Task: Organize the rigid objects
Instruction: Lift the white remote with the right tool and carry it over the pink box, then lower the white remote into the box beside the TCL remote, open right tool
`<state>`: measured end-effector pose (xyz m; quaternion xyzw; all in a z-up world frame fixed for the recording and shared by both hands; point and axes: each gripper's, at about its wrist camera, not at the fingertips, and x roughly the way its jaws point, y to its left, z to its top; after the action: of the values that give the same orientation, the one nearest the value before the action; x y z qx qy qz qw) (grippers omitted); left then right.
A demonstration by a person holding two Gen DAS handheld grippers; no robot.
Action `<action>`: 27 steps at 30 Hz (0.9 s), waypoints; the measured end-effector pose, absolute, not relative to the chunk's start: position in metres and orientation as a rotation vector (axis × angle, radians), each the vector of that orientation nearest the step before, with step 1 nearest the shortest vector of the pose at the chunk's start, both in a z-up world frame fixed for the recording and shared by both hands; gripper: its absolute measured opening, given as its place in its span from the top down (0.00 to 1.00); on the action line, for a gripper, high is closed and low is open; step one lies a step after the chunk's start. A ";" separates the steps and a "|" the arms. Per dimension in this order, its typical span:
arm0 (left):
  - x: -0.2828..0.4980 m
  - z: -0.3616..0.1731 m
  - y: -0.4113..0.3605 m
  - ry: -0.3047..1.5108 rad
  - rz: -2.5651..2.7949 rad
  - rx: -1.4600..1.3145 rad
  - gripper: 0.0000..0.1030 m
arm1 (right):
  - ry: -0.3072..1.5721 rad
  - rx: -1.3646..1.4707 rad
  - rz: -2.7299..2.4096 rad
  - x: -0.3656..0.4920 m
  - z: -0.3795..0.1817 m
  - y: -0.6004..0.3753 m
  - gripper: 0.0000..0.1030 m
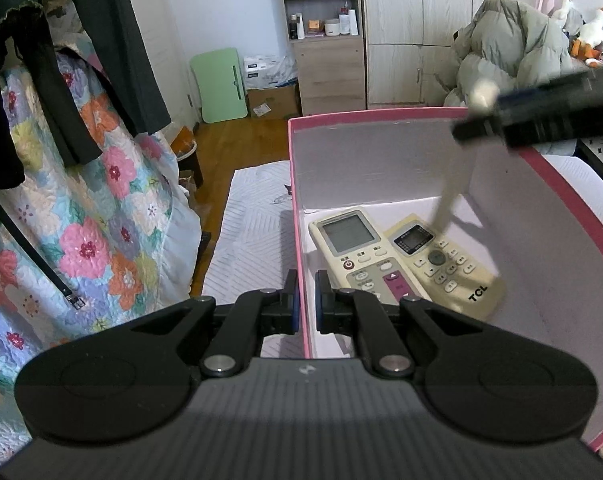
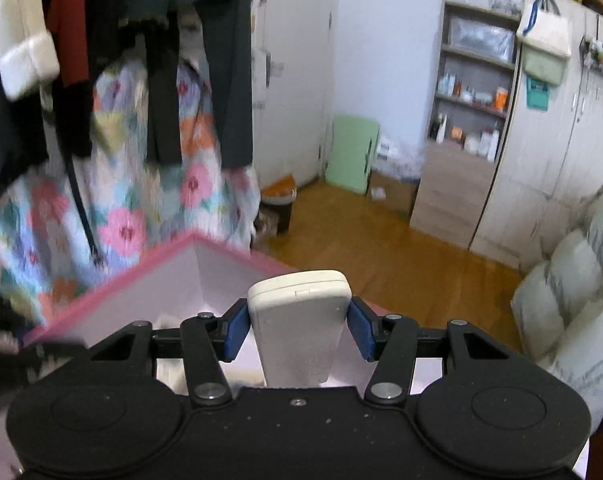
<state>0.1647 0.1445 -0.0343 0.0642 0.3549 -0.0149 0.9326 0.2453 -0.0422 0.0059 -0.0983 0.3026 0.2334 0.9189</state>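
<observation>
matt card box; plastic remotes; quilted cloth.

Pink-edged box, cream remotes, floral quilt

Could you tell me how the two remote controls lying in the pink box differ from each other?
The left remote has a large grey screen and a magenta panel; the TCL remote has a small dark screen and a round dark button. The left remote overlaps the TCL remote's edge. Both are cream and lie face up.
</observation>
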 end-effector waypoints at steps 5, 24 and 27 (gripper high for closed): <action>0.165 -0.034 0.145 0.725 -0.036 0.121 0.94 | 0.636 -0.258 0.441 0.222 0.007 -0.036 0.43; 0.167 -0.034 0.145 0.728 -0.031 0.121 0.94 | 0.791 -0.314 0.269 0.192 0.000 -0.003 0.46; 0.167 -0.035 0.145 0.727 -0.031 0.117 0.94 | 0.833 -0.186 0.279 0.205 0.000 -0.015 0.46</action>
<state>0.1669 0.1454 -0.0347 0.0572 0.3554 -0.0150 0.9328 0.2048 -0.0145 -0.0001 -0.0897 0.4028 0.1350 0.9008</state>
